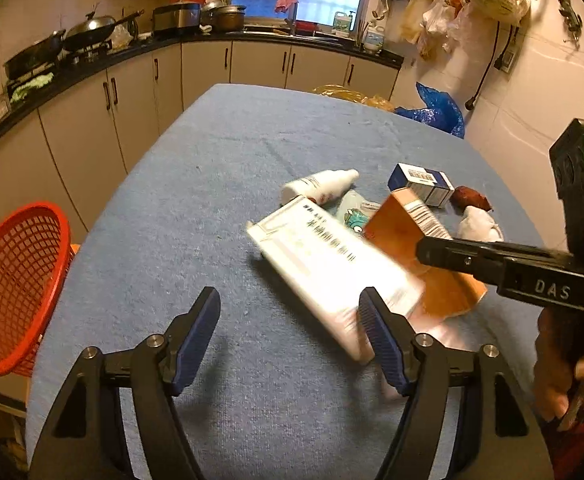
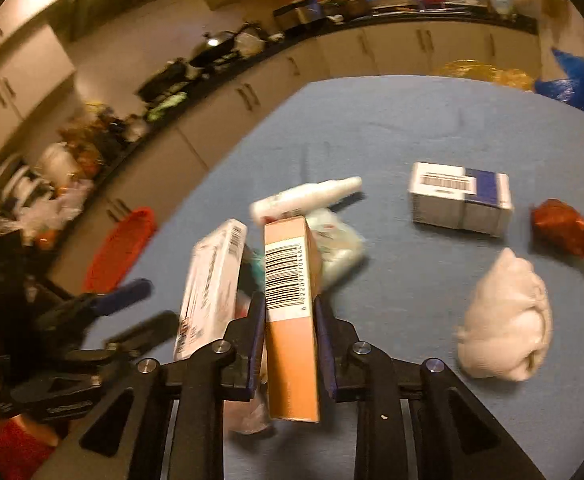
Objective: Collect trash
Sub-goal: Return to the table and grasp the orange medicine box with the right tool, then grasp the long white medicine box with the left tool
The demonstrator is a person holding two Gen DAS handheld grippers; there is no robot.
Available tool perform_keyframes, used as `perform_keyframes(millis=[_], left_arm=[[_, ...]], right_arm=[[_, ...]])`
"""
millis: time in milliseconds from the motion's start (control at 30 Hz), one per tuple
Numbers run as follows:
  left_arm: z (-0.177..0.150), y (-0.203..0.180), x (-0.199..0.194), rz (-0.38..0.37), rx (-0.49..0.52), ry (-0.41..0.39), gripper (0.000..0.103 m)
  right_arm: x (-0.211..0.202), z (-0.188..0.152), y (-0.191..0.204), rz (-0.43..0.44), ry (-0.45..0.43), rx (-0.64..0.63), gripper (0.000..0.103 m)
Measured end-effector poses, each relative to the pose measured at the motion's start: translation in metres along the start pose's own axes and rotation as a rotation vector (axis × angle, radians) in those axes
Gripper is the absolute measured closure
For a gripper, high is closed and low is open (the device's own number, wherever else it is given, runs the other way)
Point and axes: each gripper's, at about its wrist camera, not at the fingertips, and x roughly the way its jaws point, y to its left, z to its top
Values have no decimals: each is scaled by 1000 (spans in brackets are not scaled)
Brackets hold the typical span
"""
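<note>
My right gripper (image 2: 288,312) is shut on an orange box (image 2: 290,320) with a barcode and holds it above the blue table; the box also shows in the left wrist view (image 1: 407,264). A long white box (image 1: 331,272) leans blurred beside it, against my left gripper's right finger; it also shows in the right wrist view (image 2: 212,288). My left gripper (image 1: 290,320) is open, just left of the white box. A red mesh basket (image 1: 16,284) sits off the table's left edge. On the table lie a white bottle (image 1: 319,186), a blue-white box (image 1: 421,184), crumpled white paper (image 2: 507,320) and a red wrapper (image 2: 563,228).
The blue cloth table (image 1: 212,184) fills the middle. A pale plastic packet (image 1: 353,212) lies behind the boxes. Kitchen counters with pans (image 1: 88,32) run along the left and back. Blue (image 1: 437,112) and yellow bags sit past the table's far edge.
</note>
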Motion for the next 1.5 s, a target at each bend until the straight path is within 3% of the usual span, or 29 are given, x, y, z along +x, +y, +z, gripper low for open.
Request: perform_keyframes(millis=[233,500,733,767,800,933,1067,1200,1500], left_arm=[[4,1,8,-33,-73,49,23],[20,-2,32,-93,-189,110,23],[31,-13,51,-110,-205,125,25],[33,-16,52,-115,-199,121,28],[35,-19,53,-121,-191,113,39],[40,-30,55,-143,-148,87,67],[39,-37,52,-168,-107,45,78],[37,-41,42,-145,-53,-5,91],[33,-29,22,-85,-1,-121,91]], right_arm=[[-17,-5,-5,-89,-104,4,79],[-34,-1,-15,-104,-164,36,78],[-40,3,-17,-112,-184,66,78],[-40,3,-18,-115,-187,73,78],[-39,3,-18,-115,-187,80,78],[-42,1,-23,-124,-193,104,78],[-41,1,-21,-127,-194,110,78],[-41,1,-19,-124,-200,105,78],[-39,-2,-7,-145,-225,44,78]])
